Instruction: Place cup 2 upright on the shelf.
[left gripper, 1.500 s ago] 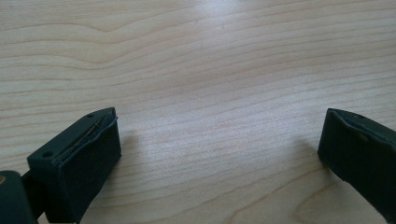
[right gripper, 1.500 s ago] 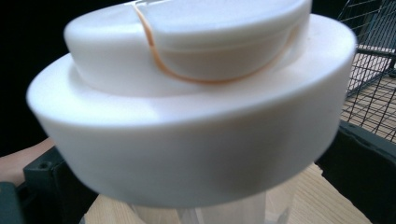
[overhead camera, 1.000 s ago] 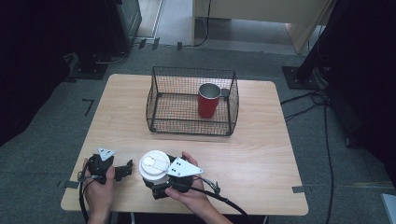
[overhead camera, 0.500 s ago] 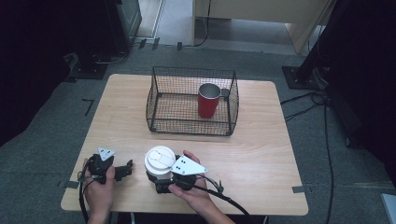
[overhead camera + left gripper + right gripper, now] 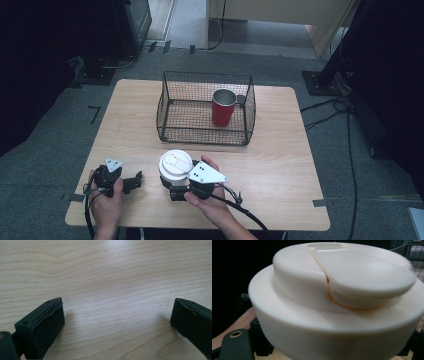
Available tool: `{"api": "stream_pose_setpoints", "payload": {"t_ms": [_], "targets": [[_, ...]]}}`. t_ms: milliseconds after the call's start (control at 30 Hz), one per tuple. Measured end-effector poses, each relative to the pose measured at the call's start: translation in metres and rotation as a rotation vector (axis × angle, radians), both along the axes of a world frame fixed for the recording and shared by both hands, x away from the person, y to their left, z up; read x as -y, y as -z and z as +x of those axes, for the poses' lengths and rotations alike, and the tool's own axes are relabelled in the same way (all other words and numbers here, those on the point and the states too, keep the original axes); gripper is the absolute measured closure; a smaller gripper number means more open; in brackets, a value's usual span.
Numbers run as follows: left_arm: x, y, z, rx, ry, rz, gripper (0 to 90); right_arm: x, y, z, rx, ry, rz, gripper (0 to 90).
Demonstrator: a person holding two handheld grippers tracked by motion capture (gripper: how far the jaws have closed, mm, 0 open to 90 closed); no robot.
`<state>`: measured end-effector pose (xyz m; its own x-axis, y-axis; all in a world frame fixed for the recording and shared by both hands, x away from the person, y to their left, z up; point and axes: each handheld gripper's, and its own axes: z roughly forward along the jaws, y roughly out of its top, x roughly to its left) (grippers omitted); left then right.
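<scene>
White lidded cup [image 5: 175, 167] stands on the counter [image 5: 280, 165] just in front of the wire basket [image 5: 206, 108], pinched low on its body by the right gripper [image 5: 176, 189], whose jaws have just been closing onto it. Left gripper [image 5: 134, 181] rests on the counter to the cup's left, jaws spread and empty. Judged step: grasp made; the next move calls for a lift clearing the basket's near wall, setting the cup beside the red cup [image 5: 223, 107].

white lidded cup [image 5: 175, 167], round domed plastic lid with a thin orange line across the top [image 5: 329, 290], stood upright on the wooden table, lower centre of the high view, near the front edge, below the wire basket, was clamped low on its body
</scene>
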<state>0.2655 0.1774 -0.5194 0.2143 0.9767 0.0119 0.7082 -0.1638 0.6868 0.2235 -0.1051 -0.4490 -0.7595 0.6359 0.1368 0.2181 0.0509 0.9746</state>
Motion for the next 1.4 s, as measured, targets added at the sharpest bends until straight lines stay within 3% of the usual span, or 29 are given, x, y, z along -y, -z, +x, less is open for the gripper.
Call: {"api": "stream_pose_setpoints", "payload": {"t_ms": [867,1400], "targets": [[0.000,0.000,0.000,-0.001,0.001,0.001,0.0,0.015,-0.034,0.015,0.103,0.073,0.035,15.9],[0.000,0.000,0.000,-0.001,0.001,0.001,0.0,0.020,-0.064,0.028,0.181,0.120,0.060,15.9]]}}
